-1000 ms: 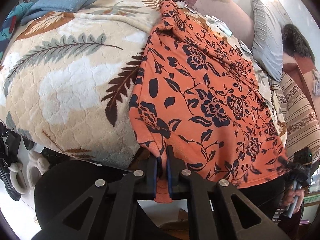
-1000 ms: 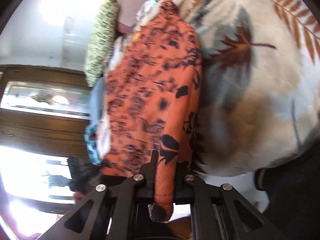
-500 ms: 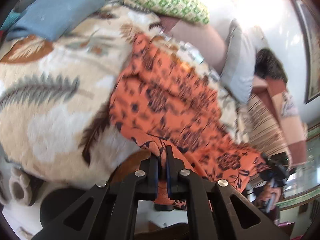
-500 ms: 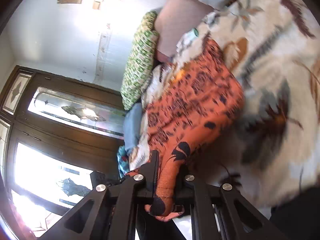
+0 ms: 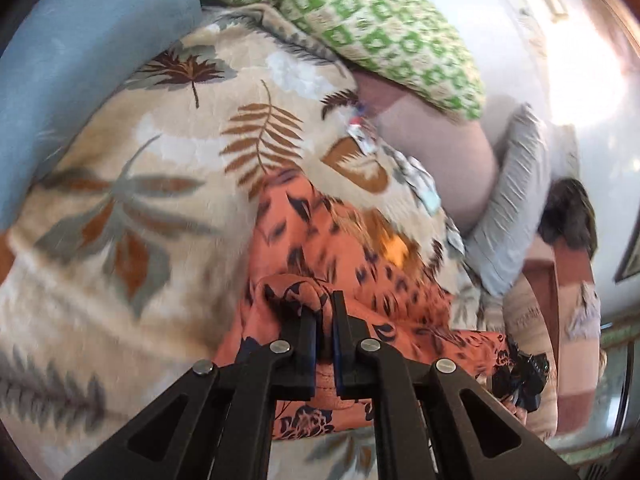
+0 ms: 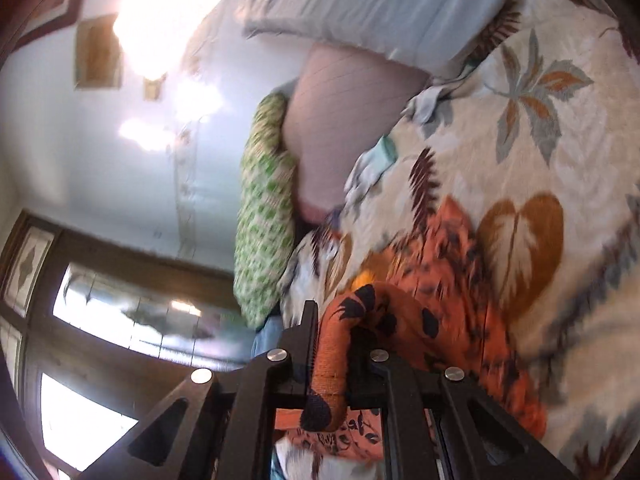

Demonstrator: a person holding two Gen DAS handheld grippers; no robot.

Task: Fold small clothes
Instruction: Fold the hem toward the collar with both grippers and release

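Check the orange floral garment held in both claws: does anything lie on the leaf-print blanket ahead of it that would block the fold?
Nothing visible does. The left claw and right claw are both shut on the orange floral garment. The leaf-print blanket ahead is bare; the green patterned pillow and grey pillow sit beyond it at the bed's far edge.

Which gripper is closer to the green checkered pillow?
Hard to tell. Both the left gripper and right gripper are clamped on the orange floral garment, well short of the green checkered pillow across the blanket.
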